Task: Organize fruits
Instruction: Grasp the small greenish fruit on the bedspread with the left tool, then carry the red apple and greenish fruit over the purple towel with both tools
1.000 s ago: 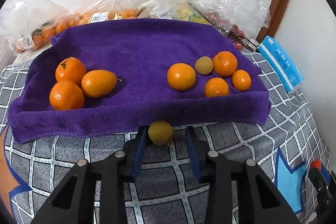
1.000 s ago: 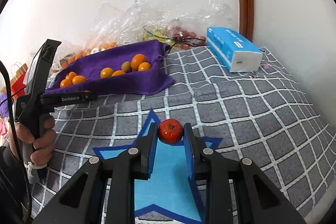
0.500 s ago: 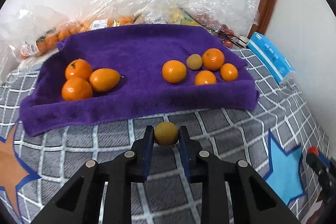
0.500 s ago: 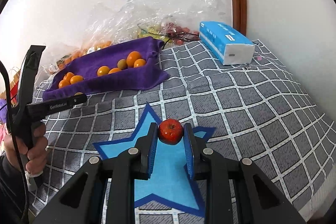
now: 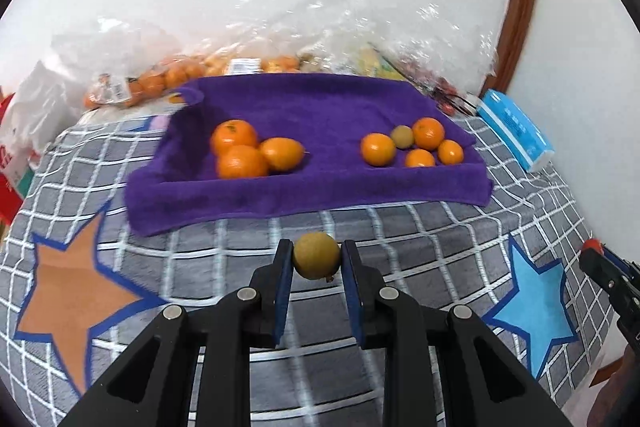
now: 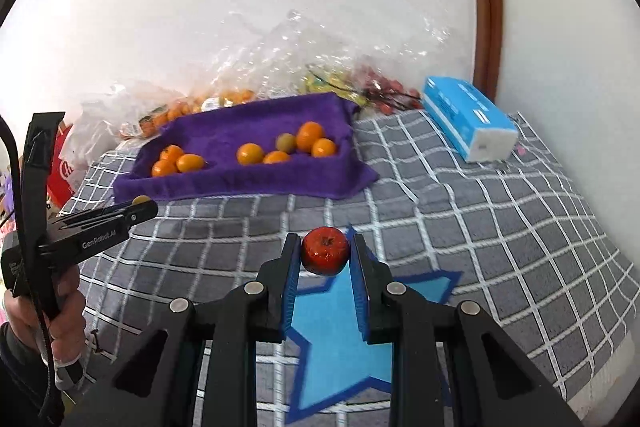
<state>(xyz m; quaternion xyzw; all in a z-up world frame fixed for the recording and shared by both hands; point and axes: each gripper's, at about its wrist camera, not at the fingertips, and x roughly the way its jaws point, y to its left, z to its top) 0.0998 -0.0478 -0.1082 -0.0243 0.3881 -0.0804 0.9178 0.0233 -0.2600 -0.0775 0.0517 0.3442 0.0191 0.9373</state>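
The left tool (image 5: pixel 316 261) is clamped on a small yellow-green fruit (image 5: pixel 316 255), held above the grey checked cover (image 5: pixel 420 239). The right tool (image 6: pixel 325 257) grips a small red fruit (image 6: pixel 324 251) over the blue star (image 6: pixel 340 327). Its stem end shows, but its underside is hidden. Farther back, a purple towel (image 5: pixel 320 107) carries two clusters of oranges (image 5: pixel 240 151), with one green fruit (image 5: pixel 402 136) among the right cluster. Behind it, clear plastic bags (image 5: pixel 340 27) blur their contents. The blue tissue pack (image 6: pixel 468 117) lies near the wall.
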